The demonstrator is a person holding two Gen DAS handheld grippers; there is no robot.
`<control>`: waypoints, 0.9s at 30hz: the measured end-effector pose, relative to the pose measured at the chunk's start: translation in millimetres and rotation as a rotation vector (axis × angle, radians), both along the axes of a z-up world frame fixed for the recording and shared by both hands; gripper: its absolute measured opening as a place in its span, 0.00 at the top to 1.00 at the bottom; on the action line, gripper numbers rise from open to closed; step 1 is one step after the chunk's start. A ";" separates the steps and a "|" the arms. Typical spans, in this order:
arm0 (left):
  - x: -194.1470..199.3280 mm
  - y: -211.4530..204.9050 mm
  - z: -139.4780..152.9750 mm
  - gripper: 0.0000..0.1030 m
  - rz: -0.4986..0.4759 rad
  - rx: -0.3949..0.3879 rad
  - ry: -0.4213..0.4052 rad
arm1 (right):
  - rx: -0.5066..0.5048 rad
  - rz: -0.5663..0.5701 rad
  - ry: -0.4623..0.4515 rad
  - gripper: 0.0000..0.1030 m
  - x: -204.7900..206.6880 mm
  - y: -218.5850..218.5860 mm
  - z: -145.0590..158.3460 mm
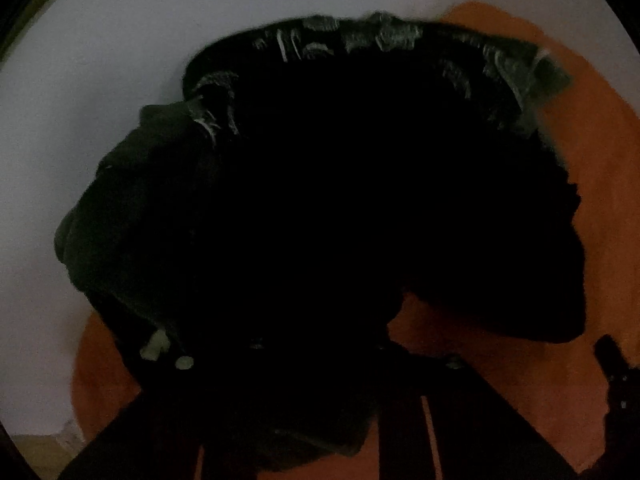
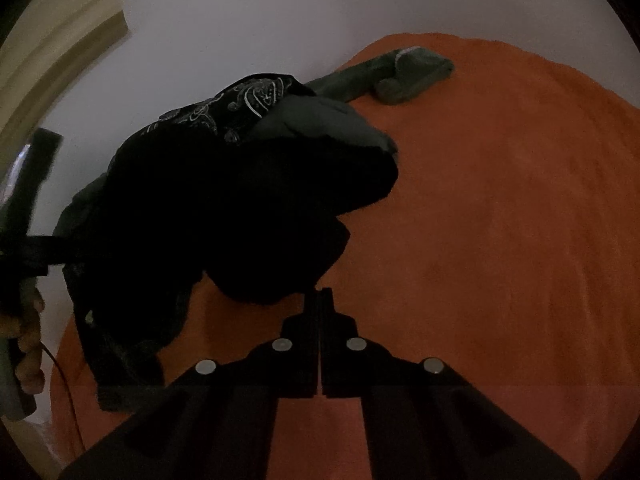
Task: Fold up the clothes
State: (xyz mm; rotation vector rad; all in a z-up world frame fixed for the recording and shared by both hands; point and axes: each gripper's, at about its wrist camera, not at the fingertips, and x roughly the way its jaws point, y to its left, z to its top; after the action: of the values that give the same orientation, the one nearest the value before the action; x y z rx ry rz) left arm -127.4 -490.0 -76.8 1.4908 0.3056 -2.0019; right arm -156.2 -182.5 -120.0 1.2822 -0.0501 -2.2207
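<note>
On the orange blanket (image 2: 500, 220), dark clothes (image 2: 240, 184) lie just up-left of the right claw (image 2: 321, 300), pressed together, empty; the left claw (image 1: 384, 360) seems clamped on them.

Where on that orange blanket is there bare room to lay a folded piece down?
The blanket lies bare right of the dark clothes pile, below the rolled grey garment. The left side by the wall is crowded with clothes.
</note>
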 end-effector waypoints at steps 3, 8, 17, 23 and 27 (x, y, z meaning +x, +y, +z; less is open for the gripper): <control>10.5 -13.9 7.9 0.87 0.061 0.074 0.048 | 0.004 0.001 -0.042 0.97 -1.7 -0.9 -9.0; 25.2 -45.2 10.4 0.88 0.136 0.185 0.100 | -0.046 -0.039 -0.093 0.25 -16.2 -7.8 -31.5; 15.5 -55.9 14.2 0.45 0.047 0.351 0.260 | -0.197 -0.151 -0.198 0.23 -52.6 -23.8 -65.2; 19.0 -25.3 10.8 0.42 0.149 0.438 0.299 | -0.252 -0.171 -0.285 0.92 -59.9 -28.0 -72.4; 36.3 9.9 20.1 0.91 0.059 0.330 0.289 | -0.226 -0.183 -0.177 0.96 -48.1 -23.9 -47.7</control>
State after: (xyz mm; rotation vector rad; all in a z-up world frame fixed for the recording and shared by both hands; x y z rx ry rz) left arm -91.1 -480.1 -56.7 1.3563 0.8249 -2.1961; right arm -204.3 -206.4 -167.6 1.3888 -0.4896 -2.1697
